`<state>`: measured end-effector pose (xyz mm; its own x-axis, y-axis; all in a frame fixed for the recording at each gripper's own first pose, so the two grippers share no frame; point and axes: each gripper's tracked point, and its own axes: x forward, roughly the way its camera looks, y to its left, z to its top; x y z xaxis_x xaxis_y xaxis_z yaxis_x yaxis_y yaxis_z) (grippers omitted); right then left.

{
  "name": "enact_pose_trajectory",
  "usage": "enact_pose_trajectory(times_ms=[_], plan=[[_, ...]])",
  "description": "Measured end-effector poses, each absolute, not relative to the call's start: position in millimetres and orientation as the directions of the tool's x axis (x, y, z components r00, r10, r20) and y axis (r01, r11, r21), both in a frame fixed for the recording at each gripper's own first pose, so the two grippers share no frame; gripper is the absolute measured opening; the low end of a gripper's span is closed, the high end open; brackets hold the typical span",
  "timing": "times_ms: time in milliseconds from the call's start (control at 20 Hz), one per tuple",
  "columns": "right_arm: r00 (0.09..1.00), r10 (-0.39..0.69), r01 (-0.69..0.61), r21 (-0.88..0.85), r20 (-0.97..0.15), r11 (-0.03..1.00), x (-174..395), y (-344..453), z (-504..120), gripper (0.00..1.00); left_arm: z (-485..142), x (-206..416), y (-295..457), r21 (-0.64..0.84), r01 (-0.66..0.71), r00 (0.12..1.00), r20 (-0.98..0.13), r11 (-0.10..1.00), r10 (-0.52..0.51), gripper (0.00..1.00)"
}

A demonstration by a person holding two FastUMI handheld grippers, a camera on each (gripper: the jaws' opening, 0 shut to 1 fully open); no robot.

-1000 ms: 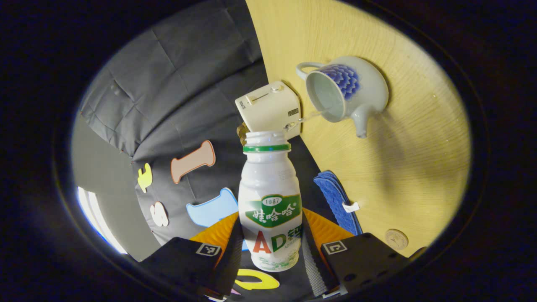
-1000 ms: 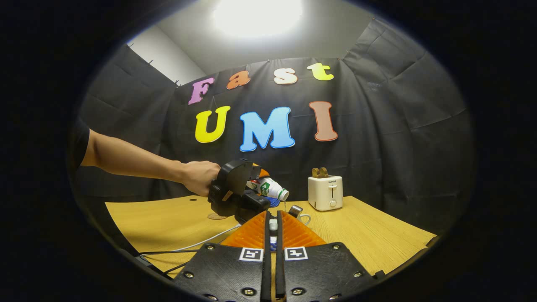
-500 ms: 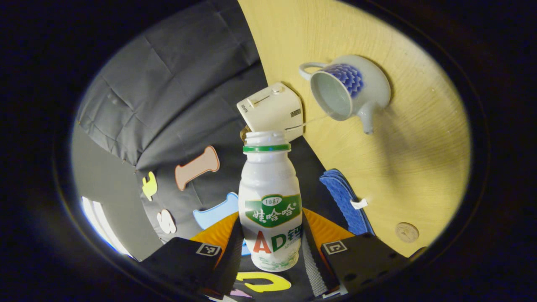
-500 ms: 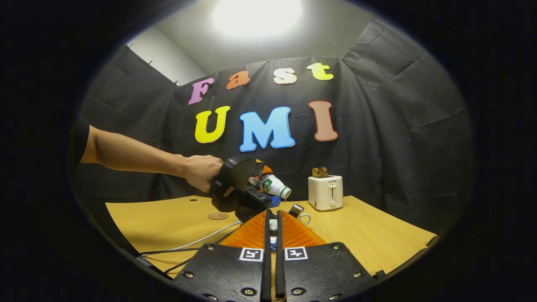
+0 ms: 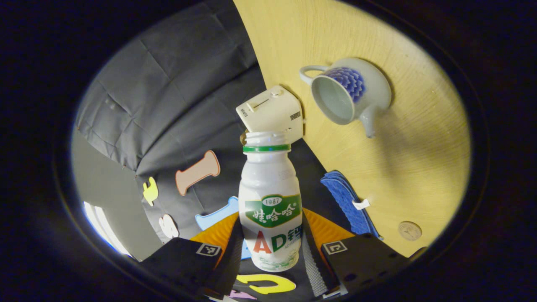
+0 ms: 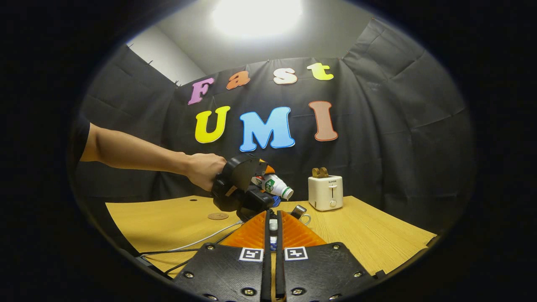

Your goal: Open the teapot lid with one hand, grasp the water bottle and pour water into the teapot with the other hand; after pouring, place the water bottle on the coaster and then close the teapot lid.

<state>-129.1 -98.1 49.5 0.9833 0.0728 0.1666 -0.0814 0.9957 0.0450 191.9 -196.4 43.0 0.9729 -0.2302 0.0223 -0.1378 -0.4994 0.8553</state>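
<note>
The left tongs [image 5: 272, 251], clamped on the tilted water bottle [image 5: 270, 201], have the coaster [image 5: 410, 230] at four o'clock; right tongs [image 6: 272, 235] pinch something small, probably the lid

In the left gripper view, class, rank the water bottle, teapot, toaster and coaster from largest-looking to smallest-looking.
1. water bottle, though it is held right at the camera, so nearness inflates it.
2. teapot and toaster: they look much alike, so no ranking between them.
3. coaster, plainly the smallest.
</note>
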Motion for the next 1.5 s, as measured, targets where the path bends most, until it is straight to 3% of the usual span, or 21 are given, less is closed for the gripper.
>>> enact_pose_trajectory(times_ms=[50,350,400,550,700,750,850,1300,1500], plan=[[0.984,0.072,-0.081,0.047,0.166,0.996,-129,-98,50,0.04,40,191,-198,0.861,-0.128,0.973,0.014,-0.492,-0.229,0.73],[0.982,0.080,-0.094,0.075,0.171,0.993,-129,-99,49,0.04,-5,207,-191,0.907,-0.039,0.974,-0.059,-0.420,-0.219,0.73],[0.981,0.082,-0.098,0.083,0.178,0.992,-130,-99,51,0.04,-12,208,-189,0.917,-0.022,0.974,-0.070,-0.399,-0.215,0.80],[0.979,0.060,-0.078,0.090,0.193,0.993,-133,-106,57,0.04,-23,210,-182,0.944,0.016,0.972,-0.091,-0.328,-0.216,0.79],[0.982,0.026,-0.042,0.086,0.186,0.995,-134,-116,57,0.04,-33,213,-176,0.966,0.060,0.969,-0.117,-0.251,-0.218,0.67],[0.983,0.015,-0.032,0.090,0.182,0.995,-135,-120,56,0.04,-34,213,-174,0.971,0.068,0.968,-0.120,-0.229,-0.221,0.79],[0.985,-0.023,0.006,0.098,0.169,0.995,-136,-132,55,0.04,-38,215,-174,0.981,0.098,0.963,-0.135,-0.168,-0.231,0.73],[0.984,-0.064,0.051,0.078,0.167,0.996,-135,-139,72,0.04,-44,214,-181,0.983,0.161,0.950,-0.128,0.093,-0.286,0.73],[0.986,-0.064,0.059,0.035,0.155,0.998,-122,-136,72,0.04,-28,205,-167,0.931,0.197,0.946,-0.099,0.306,-0.309,0.73]])
